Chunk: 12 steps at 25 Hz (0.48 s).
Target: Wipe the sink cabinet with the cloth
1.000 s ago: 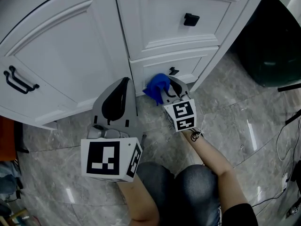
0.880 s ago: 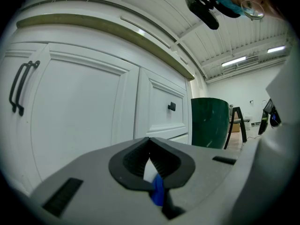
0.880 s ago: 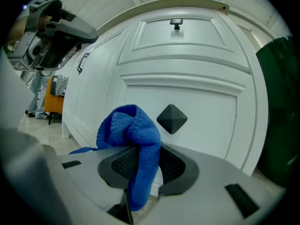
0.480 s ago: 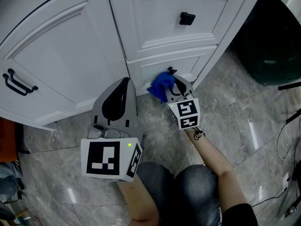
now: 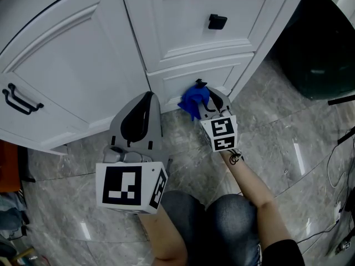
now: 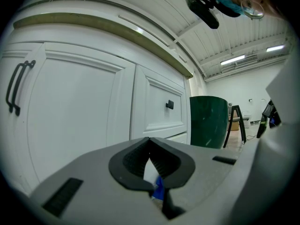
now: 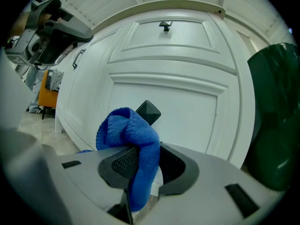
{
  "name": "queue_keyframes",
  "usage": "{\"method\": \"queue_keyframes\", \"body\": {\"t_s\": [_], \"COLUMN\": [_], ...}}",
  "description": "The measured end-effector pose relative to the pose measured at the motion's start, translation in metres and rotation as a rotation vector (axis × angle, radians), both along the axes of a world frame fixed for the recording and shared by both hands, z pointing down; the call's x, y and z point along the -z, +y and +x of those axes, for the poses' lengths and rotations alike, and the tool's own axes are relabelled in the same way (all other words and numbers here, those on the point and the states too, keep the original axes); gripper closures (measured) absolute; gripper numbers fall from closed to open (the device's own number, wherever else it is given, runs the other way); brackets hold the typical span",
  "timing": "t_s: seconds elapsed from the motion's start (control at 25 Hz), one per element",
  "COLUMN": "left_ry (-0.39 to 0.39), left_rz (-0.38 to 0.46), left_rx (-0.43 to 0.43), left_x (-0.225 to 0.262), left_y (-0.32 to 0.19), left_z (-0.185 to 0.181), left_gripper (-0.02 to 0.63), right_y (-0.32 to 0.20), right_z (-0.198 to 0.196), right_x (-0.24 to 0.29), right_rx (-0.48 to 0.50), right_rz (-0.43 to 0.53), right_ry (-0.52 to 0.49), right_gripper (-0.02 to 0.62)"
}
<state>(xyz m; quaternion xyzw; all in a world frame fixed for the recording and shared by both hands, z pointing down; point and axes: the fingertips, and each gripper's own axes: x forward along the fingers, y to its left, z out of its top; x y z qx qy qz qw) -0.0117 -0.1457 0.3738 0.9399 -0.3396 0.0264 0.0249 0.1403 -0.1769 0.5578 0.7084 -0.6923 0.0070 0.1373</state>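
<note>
Right gripper first: its jaws are clamped on the cloth, open only as far as the fabric's thickness. The fold bulges above the ribbed black pads and a tail hangs down between them. It's a bright blue, looped-knit cloth, bunched into a soft lump. It sits right at the lower drawer of the sink cabinet. That drawer's square black knob peeks out at the cloth's 1 o'clock in the right gripper view.

Left gripper: jaw tips meet, nothing gripped. It hangs off the cabinet, at the right gripper's 8 o'clock in the head view, facing the door.

Around them: the cabinet is glossy white with raised panel mouldings. The upper drawer carries a matching knob. A black bar handle sits on the door at 9 o'clock. A dark green bin stands at 2 o'clock, beside the cabinet's corner. Below is a polished grey marble-look floor.
</note>
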Motion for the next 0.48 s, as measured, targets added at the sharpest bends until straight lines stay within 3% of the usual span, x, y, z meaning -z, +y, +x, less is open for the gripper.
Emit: {"method": "queue_keyframes", "body": {"t_s": [0.48], "left_ry": [-0.007], "left_rz": [-0.004], "left_rx": [-0.009], "left_x": [-0.003], "left_y": [-0.001], "left_z": [0.004], "left_gripper": [0.606], "right_y": [0.006], "right_z": [0.024], "right_x": [-0.001], "right_rx": [-0.049], "right_rz": [-0.003], "right_ry": [0.01], "right_gripper": [0.48]}}
